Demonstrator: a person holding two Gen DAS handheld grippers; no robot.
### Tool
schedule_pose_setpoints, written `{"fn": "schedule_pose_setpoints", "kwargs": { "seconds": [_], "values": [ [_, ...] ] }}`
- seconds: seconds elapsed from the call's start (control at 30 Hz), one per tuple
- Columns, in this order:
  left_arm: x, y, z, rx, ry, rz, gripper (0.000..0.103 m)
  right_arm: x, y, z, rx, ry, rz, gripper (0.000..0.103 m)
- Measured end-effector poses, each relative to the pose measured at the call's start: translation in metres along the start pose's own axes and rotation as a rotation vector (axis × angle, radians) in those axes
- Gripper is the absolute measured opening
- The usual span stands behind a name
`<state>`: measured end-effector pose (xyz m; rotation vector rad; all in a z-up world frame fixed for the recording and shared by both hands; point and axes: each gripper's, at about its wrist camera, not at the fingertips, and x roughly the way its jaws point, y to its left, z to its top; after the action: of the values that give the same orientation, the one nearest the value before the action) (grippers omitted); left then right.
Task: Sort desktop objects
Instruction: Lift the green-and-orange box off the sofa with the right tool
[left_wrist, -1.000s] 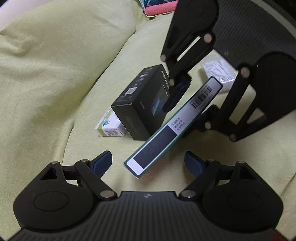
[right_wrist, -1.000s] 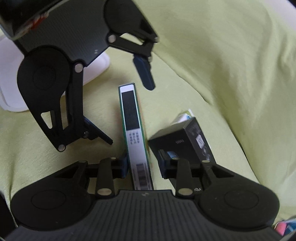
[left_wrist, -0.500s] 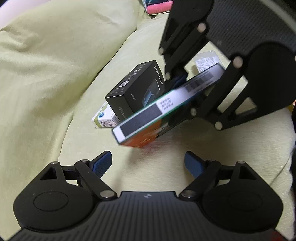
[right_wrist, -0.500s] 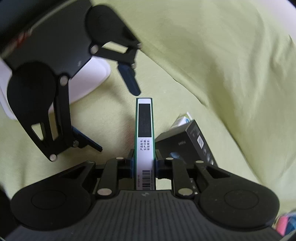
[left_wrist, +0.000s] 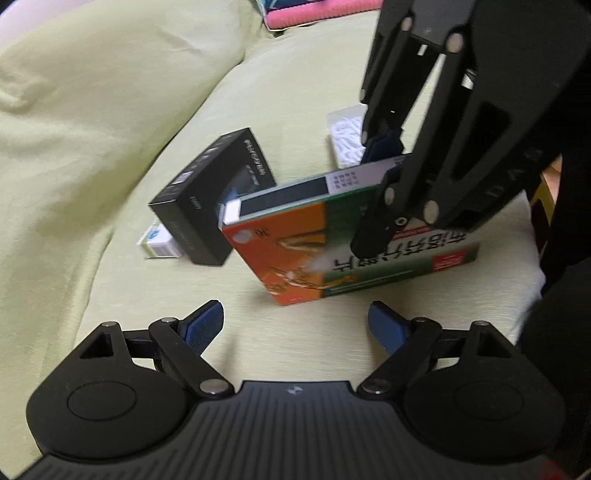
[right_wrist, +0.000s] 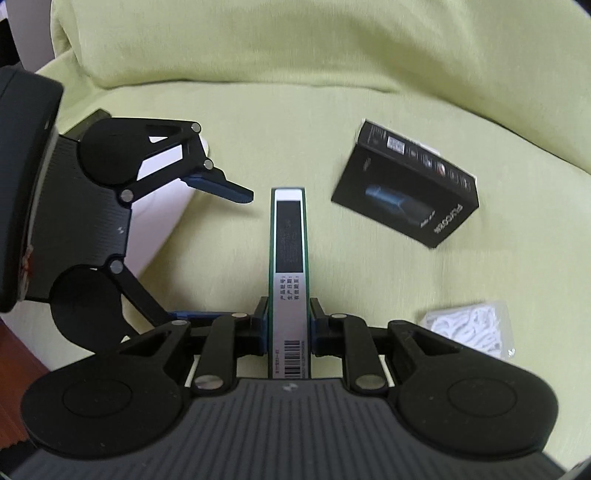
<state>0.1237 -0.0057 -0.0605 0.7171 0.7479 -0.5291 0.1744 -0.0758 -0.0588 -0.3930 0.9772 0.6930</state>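
My right gripper (right_wrist: 289, 325) is shut on a flat orange-and-green box (right_wrist: 289, 251), held on edge above the green cushion. In the left wrist view the same box (left_wrist: 295, 254) shows its orange face, clamped by the right gripper (left_wrist: 376, 188) from above. My left gripper (left_wrist: 295, 321) is open and holds nothing, just short of the box's lower corner; the right wrist view shows this left gripper (right_wrist: 210, 253) to the left of the box. A black box (left_wrist: 207, 206) lies behind, leaning on a small white-and-green box (left_wrist: 157, 245).
A clear bag of white swabs (right_wrist: 469, 328) lies at the right on the green cushion (right_wrist: 369, 92). A white rounded container (right_wrist: 159, 229) sits behind the left gripper. Pink fabric (left_wrist: 295, 16) is at the far edge. The cushion back rises on the left.
The right gripper has lifted and turned the flat box, so its orange face now shows, and moved it away from the black box. The left gripper stays open.
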Motion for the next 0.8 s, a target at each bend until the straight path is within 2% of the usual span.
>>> {"fn": "schedule_pose_setpoints", "kwargs": {
  "seconds": [0.07,0.43,0.5,0.63,0.8],
  "values": [
    [0.000,-0.004,-0.001,-0.006,0.003,-0.006,0.087,0.002,-0.002,-0.001,0.003,0.018,-0.005,0.021],
    [0.000,-0.009,-0.006,-0.081,0.003,-0.025,0.088,0.027,-0.003,0.007,-0.003,0.093,0.031,0.021],
    [0.001,-0.009,-0.006,-0.091,0.001,-0.028,0.088,0.031,-0.001,0.004,-0.004,0.111,0.031,0.015],
    [0.002,-0.010,-0.006,-0.104,0.001,-0.028,0.088,0.029,0.002,0.000,-0.004,0.095,0.024,0.015],
    [0.001,-0.011,-0.003,-0.110,-0.003,-0.023,0.088,0.011,-0.002,0.000,0.034,0.023,0.022,0.015]
  ]
}}
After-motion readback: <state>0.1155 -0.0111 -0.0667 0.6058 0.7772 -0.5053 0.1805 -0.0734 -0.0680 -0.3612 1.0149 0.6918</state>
